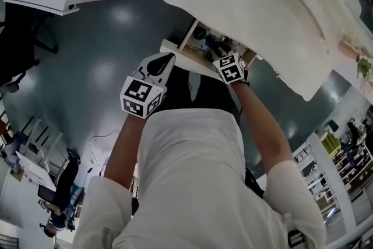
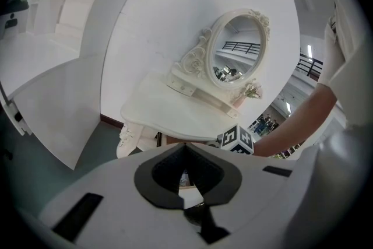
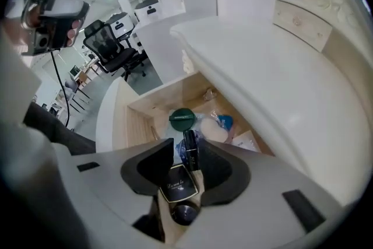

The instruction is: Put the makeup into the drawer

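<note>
We log the left gripper clenched tip to tip with nothing in it, hovering at the near left of the drawer. The drawer stands pulled out under the white dressing table. Over it the right gripper points steeply down, jaws spread wide, released. Between them, down in the drawer, we see a black tube and a black square case with gold lettering; neither seems to touch the pads, though the view is tight. Farther in lie a green round lid, a pale puff and a blue item. An oval mirror stands on the tabletop, far right.
</note>
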The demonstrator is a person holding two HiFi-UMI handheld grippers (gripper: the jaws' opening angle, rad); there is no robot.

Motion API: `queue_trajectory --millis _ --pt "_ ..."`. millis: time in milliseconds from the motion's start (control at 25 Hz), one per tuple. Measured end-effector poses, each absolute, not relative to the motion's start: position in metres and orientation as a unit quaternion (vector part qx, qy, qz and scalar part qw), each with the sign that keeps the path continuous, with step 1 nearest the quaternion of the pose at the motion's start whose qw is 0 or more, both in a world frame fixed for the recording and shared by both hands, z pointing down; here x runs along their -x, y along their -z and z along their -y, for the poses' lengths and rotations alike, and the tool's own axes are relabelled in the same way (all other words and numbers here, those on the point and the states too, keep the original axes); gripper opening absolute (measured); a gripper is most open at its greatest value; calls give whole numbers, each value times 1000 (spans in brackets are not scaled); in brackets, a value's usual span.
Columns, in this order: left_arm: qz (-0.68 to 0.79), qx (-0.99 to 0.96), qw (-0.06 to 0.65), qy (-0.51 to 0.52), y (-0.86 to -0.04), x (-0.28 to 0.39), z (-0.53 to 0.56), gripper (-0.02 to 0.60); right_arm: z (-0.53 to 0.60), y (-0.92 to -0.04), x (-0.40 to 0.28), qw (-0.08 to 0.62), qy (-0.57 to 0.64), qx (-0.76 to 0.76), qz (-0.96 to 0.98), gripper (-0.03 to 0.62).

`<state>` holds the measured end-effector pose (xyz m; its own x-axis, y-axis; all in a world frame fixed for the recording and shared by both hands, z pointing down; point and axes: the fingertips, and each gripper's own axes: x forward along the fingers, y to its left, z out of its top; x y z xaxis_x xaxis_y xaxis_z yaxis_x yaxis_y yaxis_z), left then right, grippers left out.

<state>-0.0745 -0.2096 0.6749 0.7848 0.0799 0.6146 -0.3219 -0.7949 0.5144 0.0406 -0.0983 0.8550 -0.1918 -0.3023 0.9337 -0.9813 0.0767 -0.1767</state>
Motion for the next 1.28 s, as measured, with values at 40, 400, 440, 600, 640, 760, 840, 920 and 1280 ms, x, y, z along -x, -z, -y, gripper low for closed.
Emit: queue_trajectory --millis 40,400,440,600,640,760,840,920,1280 --pt "66 -892 312 -320 -673 74 209 17 97 -849 -41 378 -445 -513 628 144" --pt "45 -906 289 -305 -648 65 219 17 100 -783 -49 334 -420 -569 623 78" --pt "42 -907 286 -305 -646 64 219 17 98 -777 -51 332 -416 -574 622 74" --pt "35 -910 275 -307 -642 60 217 17 90 -754 -59 312 -409 -595 617 55" --pt "34 -911 273 -307 -640 60 217 17 89 -747 -62 309 -403 -601 617 48" --pt "39 -914 265 -304 -635 60 216 17 83 -725 -70 302 -378 -619 618 32" --pt "51 -916 261 -300 -631 62 218 17 78 -711 -76 295 -364 -628 622 28" --pt "66 -917 260 -295 -627 63 220 17 71 -699 -81 285 -357 -632 626 28" --pt "97 -926 233 -279 -592 62 205 17 38 -649 -106 247 -325 -657 634 28"
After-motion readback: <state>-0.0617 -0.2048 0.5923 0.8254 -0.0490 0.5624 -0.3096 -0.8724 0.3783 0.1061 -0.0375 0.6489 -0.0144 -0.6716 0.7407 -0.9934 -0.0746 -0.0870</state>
